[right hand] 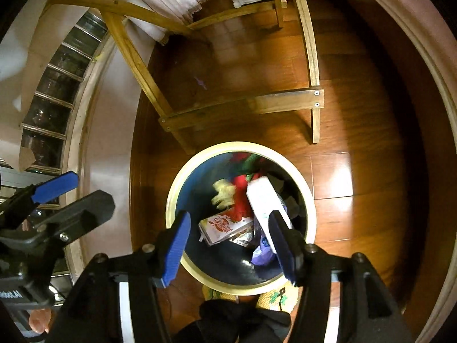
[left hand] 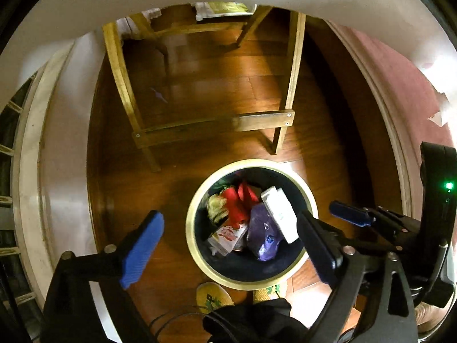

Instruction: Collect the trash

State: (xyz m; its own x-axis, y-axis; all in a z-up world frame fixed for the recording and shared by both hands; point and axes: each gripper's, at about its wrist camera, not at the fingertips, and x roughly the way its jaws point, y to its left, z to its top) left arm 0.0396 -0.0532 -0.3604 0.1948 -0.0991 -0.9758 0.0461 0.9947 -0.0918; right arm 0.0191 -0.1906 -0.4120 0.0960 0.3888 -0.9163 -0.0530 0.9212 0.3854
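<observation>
A: Where's the trash?
B: In the round bin (left hand: 192, 245) with the pale rim, low in the middle of both views, standing on the wooden floor (left hand: 205, 85). Inside lie a white box (left hand: 281, 214), a purple bag (left hand: 264, 237), something red (left hand: 240, 203), a yellowish crumpled piece (left hand: 217, 207) and a printed carton (left hand: 228, 235).

A: And the left hand-held gripper (left hand: 231, 253)?
B: Spread wide above the bin, blue pads far apart, nothing between them. In the right wrist view it shows at the left edge (right hand: 74, 194), beside the bin.

A: The right hand-held gripper (right hand: 231, 248)?
B: Also spread, over the bin's near rim. The white box (right hand: 265, 200) appears past its right finger (right hand: 281, 245), blurred and tilted; whether the pad touches it I cannot tell, but the left pad stands well clear of it. In the left wrist view this gripper (left hand: 331, 215) sits at the right, over the rim.

A: Anything else around?
B: A wooden frame (left hand: 217, 125) stands on the floor just above the bin in both frames. At the bottom edge, two yellow patterned slippers (left hand: 212, 297) just beside the bin, with dark clothing (left hand: 251, 320) over them.
</observation>
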